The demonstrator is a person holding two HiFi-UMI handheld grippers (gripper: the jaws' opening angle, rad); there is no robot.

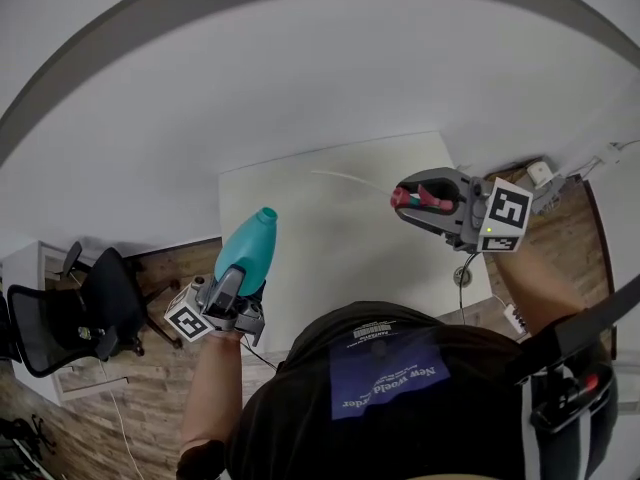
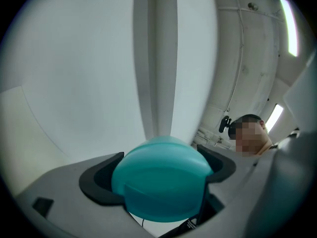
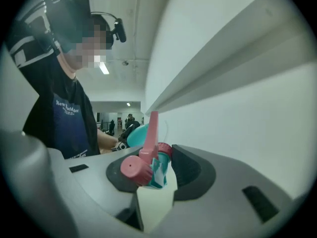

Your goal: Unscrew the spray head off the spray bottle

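Bottle (image 1: 247, 248) angled up in left fingers (image 2: 96, 182), spray head (image 1: 420, 200) off — clamped in level right fingers (image 3: 193, 175)

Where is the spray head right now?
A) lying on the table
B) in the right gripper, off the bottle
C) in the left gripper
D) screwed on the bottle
B: the spray head sits clamped in the right gripper, well apart from the bottle held by the left gripper.
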